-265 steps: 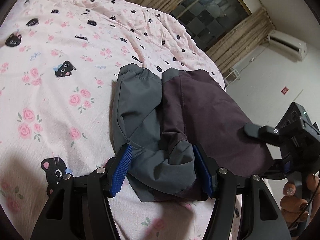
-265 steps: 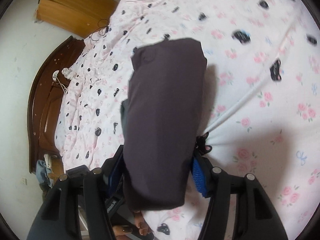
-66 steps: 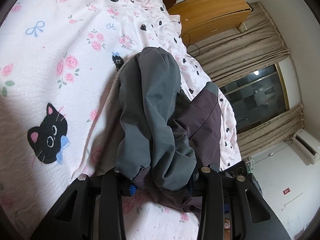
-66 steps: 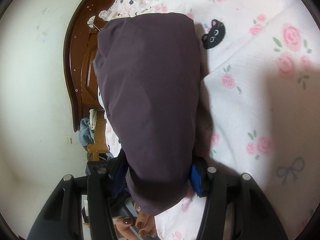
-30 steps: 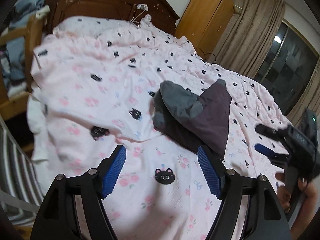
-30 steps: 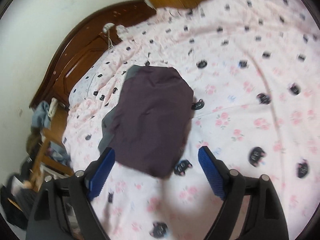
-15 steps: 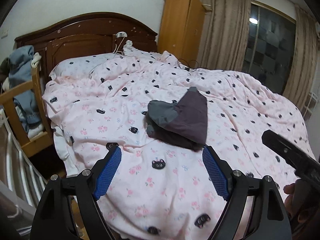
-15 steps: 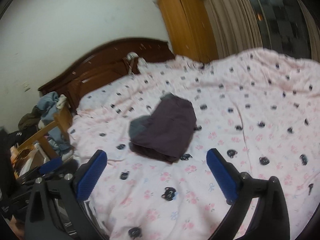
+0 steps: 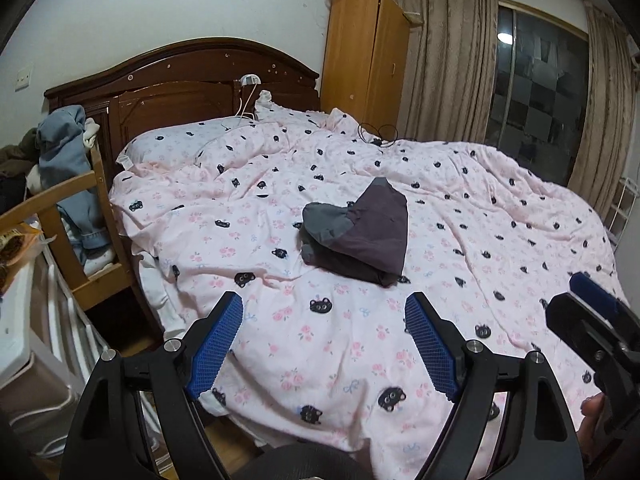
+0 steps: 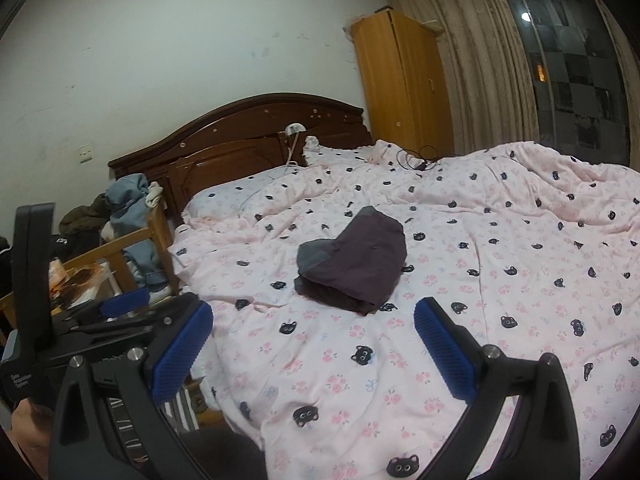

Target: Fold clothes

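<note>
A folded garment (image 9: 362, 232), dark purple with a grey part, lies in a compact bundle on the pink cat-print bed cover (image 9: 480, 240). The same folded garment (image 10: 354, 264) shows in the right wrist view. My left gripper (image 9: 324, 332) hangs open well back from the bundle, near the bed's foot, with nothing between its blue pads. Beside it my right gripper (image 10: 314, 340) is also open and empty, drawn back about as far. The right gripper's body (image 9: 592, 328) shows at the left view's right edge.
A dark wooden headboard (image 9: 192, 80) and a pillow (image 9: 176, 148) are at the far end. A wooden chair (image 9: 68, 216) draped with jeans stands left of the bed. A wardrobe (image 9: 368, 56), curtains and a window (image 9: 540, 96) are at the back right.
Both grippers have let go of the folded garment and pulled back and up from it. Their jaws opened wider. The bundle stays on the bed.
</note>
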Demonstrator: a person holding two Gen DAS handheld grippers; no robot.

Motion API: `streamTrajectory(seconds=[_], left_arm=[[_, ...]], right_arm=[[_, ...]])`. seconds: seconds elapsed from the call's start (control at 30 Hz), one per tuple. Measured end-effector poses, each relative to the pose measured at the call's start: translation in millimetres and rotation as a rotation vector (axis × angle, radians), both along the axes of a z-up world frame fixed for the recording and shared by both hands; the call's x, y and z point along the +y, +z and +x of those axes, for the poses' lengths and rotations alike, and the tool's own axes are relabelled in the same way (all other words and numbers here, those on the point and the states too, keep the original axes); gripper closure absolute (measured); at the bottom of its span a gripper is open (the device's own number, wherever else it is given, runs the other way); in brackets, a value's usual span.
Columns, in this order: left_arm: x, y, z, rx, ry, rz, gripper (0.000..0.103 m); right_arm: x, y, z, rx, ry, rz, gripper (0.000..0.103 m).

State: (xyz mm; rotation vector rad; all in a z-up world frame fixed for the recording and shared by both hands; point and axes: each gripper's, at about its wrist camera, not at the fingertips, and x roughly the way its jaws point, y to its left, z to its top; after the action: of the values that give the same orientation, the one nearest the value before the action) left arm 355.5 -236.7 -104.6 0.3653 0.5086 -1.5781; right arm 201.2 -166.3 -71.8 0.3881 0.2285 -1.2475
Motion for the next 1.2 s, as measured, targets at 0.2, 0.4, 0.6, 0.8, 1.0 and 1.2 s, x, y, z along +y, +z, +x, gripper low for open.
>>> streamTrajectory(seconds=[0.2, 0.4, 0.6, 0.8, 1.0, 1.2], left_arm=[[17.3, 11.9, -4.8, -0.034, -0.007, -0.032, 0.023], [28.0, 22.5, -2.0, -0.049, -0.003, -0.047, 0.023], [34.7, 29.1, 2.5, -0.052, -0.007, -0.059, 0.023], [40.0, 33.1, 3.1, -0.043, -0.012, -0.062, 0.023], [45.8, 34.3, 1.5, -0.049, -0.02, -0.069, 0.023], [48.0, 35.3, 0.2, -0.05, -0.024, -0.07, 0.023]], right_arm=[[17.0, 12.6, 6.1, 0.01, 0.044, -0.012, 0.001], [27.4, 20.7, 5.0, 0.005, 0.049, -0.012, 0.001], [32.4, 25.5, 4.1, 0.011, 0.045, -0.009, 0.001], [35.8, 28.7, 2.3, 0.011, 0.042, -0.011, 0.001], [39.1, 30.2, 0.4, 0.005, 0.045, -0.007, 0.001], [42.7, 30.2, 0.9, 0.013, 0.048, -0.011, 0.001]])
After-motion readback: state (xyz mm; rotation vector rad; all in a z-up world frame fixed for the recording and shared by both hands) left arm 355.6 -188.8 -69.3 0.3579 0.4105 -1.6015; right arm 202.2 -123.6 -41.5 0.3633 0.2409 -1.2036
